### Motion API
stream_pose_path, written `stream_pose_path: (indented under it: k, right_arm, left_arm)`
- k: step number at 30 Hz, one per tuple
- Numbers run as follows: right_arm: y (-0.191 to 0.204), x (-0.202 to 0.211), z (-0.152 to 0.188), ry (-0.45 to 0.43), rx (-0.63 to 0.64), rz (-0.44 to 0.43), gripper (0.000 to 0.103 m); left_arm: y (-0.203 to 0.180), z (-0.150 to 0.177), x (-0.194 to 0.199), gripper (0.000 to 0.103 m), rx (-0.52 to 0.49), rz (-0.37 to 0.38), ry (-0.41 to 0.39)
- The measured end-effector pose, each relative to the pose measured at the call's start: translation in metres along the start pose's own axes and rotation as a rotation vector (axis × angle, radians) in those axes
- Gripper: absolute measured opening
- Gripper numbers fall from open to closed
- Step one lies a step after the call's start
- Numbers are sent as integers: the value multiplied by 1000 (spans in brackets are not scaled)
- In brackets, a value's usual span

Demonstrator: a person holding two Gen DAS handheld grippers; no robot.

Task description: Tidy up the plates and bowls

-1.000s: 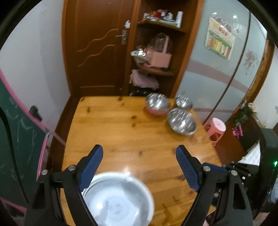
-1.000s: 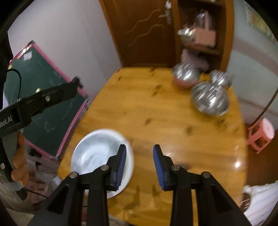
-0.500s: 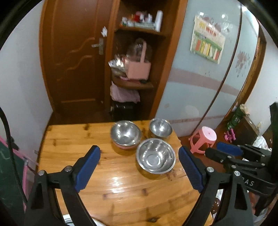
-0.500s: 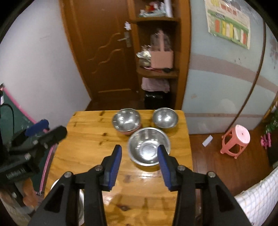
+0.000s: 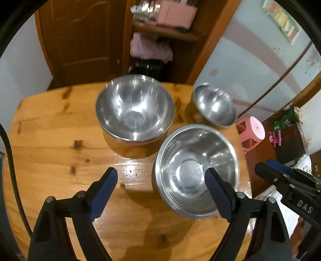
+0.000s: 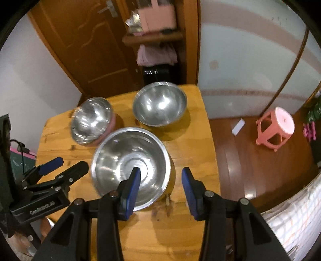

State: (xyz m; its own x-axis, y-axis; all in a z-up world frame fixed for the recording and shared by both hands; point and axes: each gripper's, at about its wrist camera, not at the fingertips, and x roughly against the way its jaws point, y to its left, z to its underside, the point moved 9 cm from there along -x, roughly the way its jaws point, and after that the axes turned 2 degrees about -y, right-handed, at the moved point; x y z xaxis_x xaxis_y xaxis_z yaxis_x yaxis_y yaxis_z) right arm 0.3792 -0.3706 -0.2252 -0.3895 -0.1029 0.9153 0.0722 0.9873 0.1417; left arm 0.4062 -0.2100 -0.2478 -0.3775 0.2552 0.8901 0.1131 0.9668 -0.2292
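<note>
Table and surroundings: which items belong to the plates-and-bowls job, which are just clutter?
Job:
- nearest steel bowl
- steel bowl with pink outside
- far steel bowl
- left gripper and right gripper, both open and empty

Lying about:
- pink stool
- pink basket on shelf
- wooden door

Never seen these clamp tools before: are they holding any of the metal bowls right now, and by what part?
Nothing is held. Both the left gripper and right gripper hover open over the nearest shiny steel bowl.

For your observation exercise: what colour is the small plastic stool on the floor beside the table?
Pink. The stool shows best in the right wrist view.
</note>
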Motion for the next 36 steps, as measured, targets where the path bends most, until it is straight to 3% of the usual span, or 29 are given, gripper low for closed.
stream_pose_path:
  k: [3, 7, 13, 14, 15, 25, 36]
  right_arm:
    - [-5, -24, 3, 48, -26, -23, 41]
    - [-7, -46, 4, 99, -47, -59, 28]
    - [-5, -58, 7, 119, -50, -68, 9]
    - [-5, -57, 7, 116, -53, -72, 9]
    - [-5, -57, 6, 114, -59, -77, 9]
    - [-4, -26, 8, 81, -90, -108, 8]
    - [18, 82, 10, -72, -34, -90, 8]
  left_arm:
    - [5, 3, -21, 80, 6, 9, 38]
    - [6, 10, -35, 63, 16, 30, 79]
    - [6, 20, -53, 24, 25, 62, 152]
    - [5, 22, -56, 13, 22, 64, 164]
    - [5, 24, -57, 10, 19, 65, 170]
    - [-9, 22, -27, 10, -13, 44, 147]
    - [-29, 19, 81, 10, -61, 74, 34]
